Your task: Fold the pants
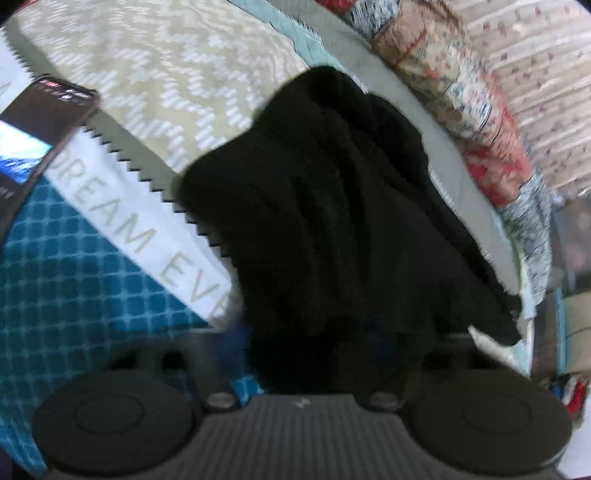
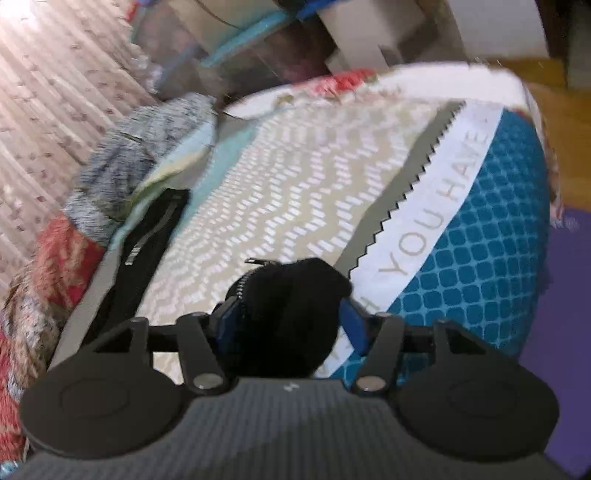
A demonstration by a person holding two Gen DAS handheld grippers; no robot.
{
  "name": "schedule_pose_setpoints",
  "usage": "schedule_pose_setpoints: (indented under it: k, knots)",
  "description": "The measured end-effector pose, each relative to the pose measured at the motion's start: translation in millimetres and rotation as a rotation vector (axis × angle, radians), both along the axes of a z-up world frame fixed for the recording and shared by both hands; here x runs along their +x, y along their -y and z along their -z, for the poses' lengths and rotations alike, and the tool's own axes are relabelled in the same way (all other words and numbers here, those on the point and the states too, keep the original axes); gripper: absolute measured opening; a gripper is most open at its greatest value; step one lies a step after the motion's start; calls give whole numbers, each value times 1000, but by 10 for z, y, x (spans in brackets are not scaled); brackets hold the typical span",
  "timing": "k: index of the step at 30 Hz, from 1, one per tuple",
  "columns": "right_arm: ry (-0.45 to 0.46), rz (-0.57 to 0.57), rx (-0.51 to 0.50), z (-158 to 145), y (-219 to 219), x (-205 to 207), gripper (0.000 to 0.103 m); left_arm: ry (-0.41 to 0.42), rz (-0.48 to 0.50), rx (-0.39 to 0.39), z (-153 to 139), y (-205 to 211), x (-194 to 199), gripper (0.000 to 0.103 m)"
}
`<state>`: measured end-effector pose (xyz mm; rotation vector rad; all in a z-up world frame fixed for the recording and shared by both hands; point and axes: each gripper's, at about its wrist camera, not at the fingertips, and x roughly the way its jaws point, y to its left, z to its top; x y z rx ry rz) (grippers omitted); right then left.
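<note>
Black pants (image 1: 332, 206) lie bunched on the patterned bedspread (image 1: 166, 66). In the left wrist view they fill the centre and hang from my left gripper (image 1: 332, 343), whose fingers are buried in the cloth. In the right wrist view my right gripper (image 2: 288, 317) is shut on a bunched part of the pants (image 2: 291, 295) with a zipper showing; its blue pads (image 2: 352, 325) press the fabric from both sides. Another black strip of the pants (image 2: 144, 254) lies along the left side of the bed.
A phone (image 1: 44, 122) lies on the bedspread at the left. A floral quilt (image 1: 480, 122) is heaped along the bed's far side, also seen in the right wrist view (image 2: 55, 240). Boxes and furniture (image 2: 369, 33) stand beyond the bed. A purple mat (image 2: 561, 332) lies beside it.
</note>
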<state>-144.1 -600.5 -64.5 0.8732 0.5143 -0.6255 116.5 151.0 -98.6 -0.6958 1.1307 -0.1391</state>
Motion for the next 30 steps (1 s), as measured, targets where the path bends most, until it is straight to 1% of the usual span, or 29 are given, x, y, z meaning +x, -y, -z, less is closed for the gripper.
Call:
schedule_pose_setpoints:
  k: [1, 2, 4, 5, 6, 8, 9, 10, 11, 13, 14, 15, 17, 19, 20, 21, 22, 23, 24, 26, 28, 29, 30]
  knots:
    - [19, -13, -13, -97, 13, 58, 9, -17, -2, -11, -8, -4, 15, 11]
    - [49, -8, -53, -257, 21, 120, 8, -14, -17, -23, -50, -17, 13, 11]
    - [137, 26, -127, -578, 76, 183, 6, 39, -30, -14, -266, -65, -53, 10]
    - [204, 57, -156, -747, 117, 173, 3, 70, -36, -19, -396, -109, -110, 10]
    - [272, 102, -188, -924, 164, 138, 2, 97, -46, -34, -524, -159, -175, 10]
    - [311, 159, -227, -1132, 257, 84, 2, 137, -76, -15, -755, -245, -311, 10]
    - [319, 168, -221, -1183, 313, 59, 2, 152, -85, -18, -828, -299, -386, 10]
    - [314, 169, -213, -1182, 336, 41, 2, 148, -90, -36, -860, -353, -458, 10]
    - [288, 163, -207, -1153, 341, 33, 2, 132, -92, -50, -855, -389, -515, 10]
    - [227, 126, -199, -1025, 292, 44, 3, 94, -91, -37, -779, -411, -596, 10]
    - [202, 96, -184, -897, 259, -5, 7, 73, -88, -25, -721, -389, -613, 10]
    - [186, 81, -163, -784, 215, -11, 8, 47, -90, -18, -643, -378, -619, 10]
    - [157, 45, -86, -500, 156, 0, 9, 1, -98, -32, -516, -370, -609, 10]
    - [121, 5, -11, -246, 85, 33, 12, -11, -97, -17, -467, -342, -599, 10]
    - [113, -4, 25, -146, 45, 71, 18, -9, -94, -3, -464, -313, -584, 10]
    - [112, -11, 70, -39, 8, 115, 30, -5, -91, 3, -463, -319, -589, 11]
    - [122, -15, 111, 44, -34, 130, 36, -3, -92, 0, -475, -324, -585, 11]
    - [138, -18, 145, 86, -81, 147, 47, -1, -96, -6, -483, -289, -545, 11]
    - [153, -21, 177, 149, -115, 204, 50, 1, -101, -13, -496, -302, -553, 11]
    - [147, -10, 201, 221, -160, 384, 52, 4, -104, -20, -517, -315, -560, 11]
    - [115, 16, 171, 227, -182, 553, 49, 6, -102, -16, -530, -306, -546, 11]
    - [66, 30, 133, 178, -198, 658, 24, 7, -105, -16, -538, -305, -552, 11]
    - [22, 35, 109, 120, -184, 722, 8, 6, -108, -19, -545, -297, -554, 11]
